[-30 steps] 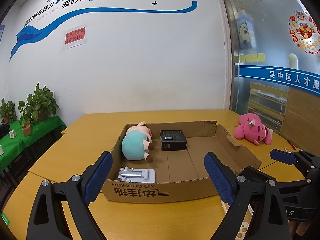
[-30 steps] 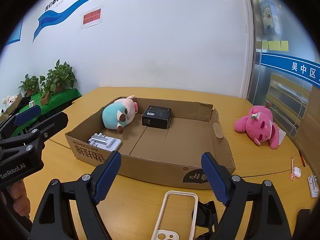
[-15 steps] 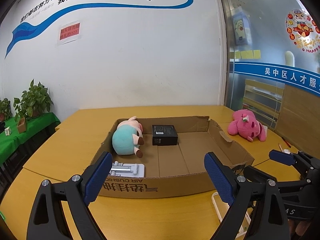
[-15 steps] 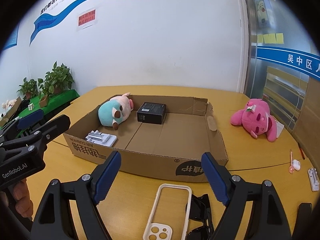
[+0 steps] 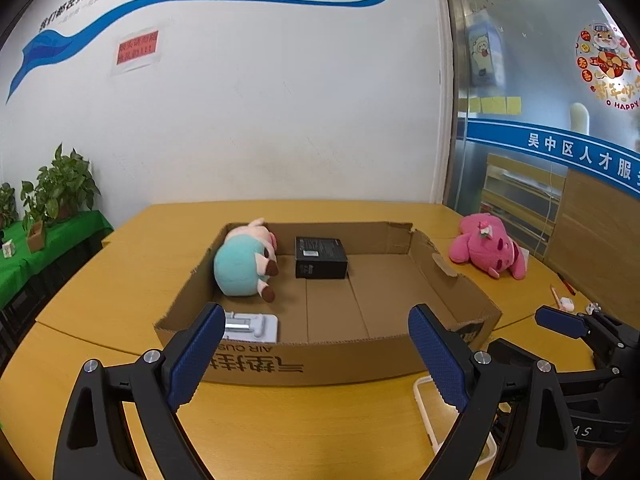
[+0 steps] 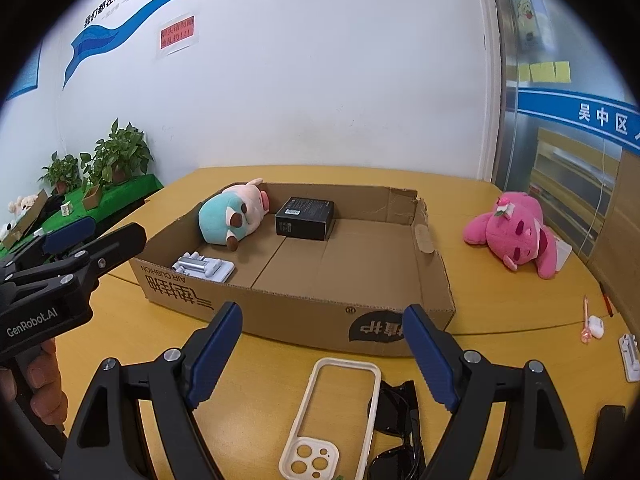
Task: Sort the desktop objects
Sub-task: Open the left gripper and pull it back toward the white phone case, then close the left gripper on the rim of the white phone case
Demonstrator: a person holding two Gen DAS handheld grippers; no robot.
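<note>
A shallow cardboard box (image 6: 434, 280) (image 5: 332, 364) sits on the yellow table. Inside lie a teal-and-pink plush (image 6: 230, 216) (image 5: 244, 260), a black box (image 6: 306, 222) (image 5: 320, 257) and a grey-white holder (image 6: 204, 267) (image 5: 252, 326). In front of the box lie a cream phone case (image 6: 332, 412) and black sunglasses (image 6: 396, 420). My right gripper (image 6: 324, 356) is open just above the phone case, nothing between its pads. My left gripper (image 5: 314, 360) is open and empty in front of the box's near wall.
A pink plush (image 6: 516, 234) (image 5: 486, 246) lies on the table right of the box. A white earbud case (image 6: 595, 326), an orange pen (image 6: 585, 320) and a white holder (image 6: 630, 356) lie at the far right. Potted plants (image 6: 116, 160) stand on a green table at left.
The right gripper has drawn back and down a little, so more of the phone case and the sunglasses show beneath it. The left view has tilted slightly. Both grippers stay open.
</note>
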